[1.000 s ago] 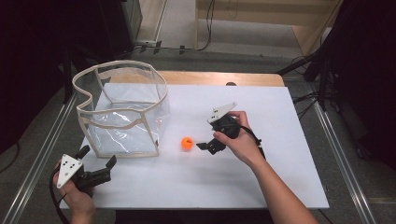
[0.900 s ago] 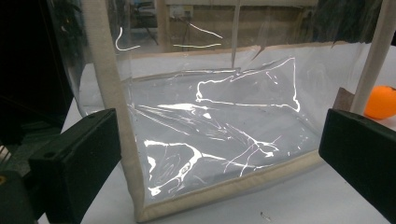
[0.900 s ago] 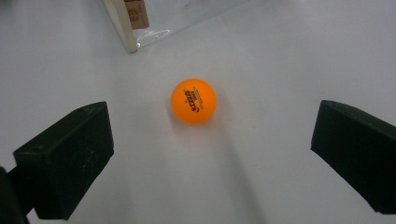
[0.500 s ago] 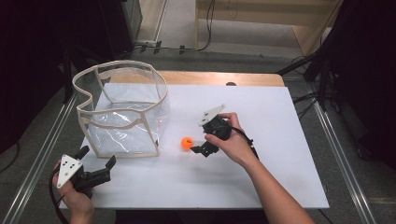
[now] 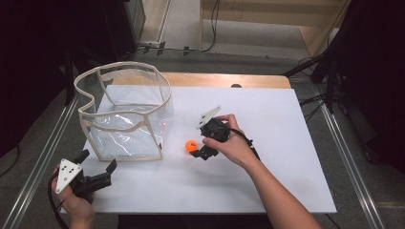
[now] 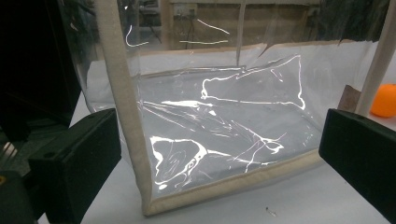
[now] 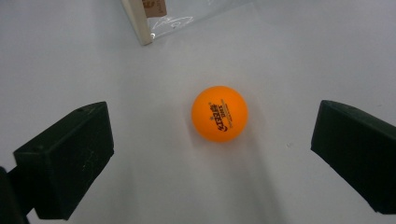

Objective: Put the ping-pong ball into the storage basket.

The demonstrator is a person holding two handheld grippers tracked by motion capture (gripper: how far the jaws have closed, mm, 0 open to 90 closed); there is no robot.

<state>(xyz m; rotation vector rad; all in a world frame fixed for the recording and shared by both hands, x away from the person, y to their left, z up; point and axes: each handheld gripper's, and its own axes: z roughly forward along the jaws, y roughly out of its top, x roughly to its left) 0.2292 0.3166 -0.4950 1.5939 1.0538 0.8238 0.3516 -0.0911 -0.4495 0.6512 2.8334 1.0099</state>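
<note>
Resting on the white counter (image 5: 267, 191) just right of the clear bag (image 5: 125, 114), the orange ball (image 7: 219, 113) looks light, hard, smooth and prone to rolling. The right hand-held gripper (image 7: 212, 154) straddles it wide open, gripping nothing; pinching across its middle seems best. The left hand-held gripper (image 5: 95, 174) waits open and empty, near left.

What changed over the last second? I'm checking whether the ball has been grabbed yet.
The right gripper moved left across the table to the ball, its open jaws now either side of it, not closed. The ball itself, the clear bag and the left gripper stayed where they were.
</note>
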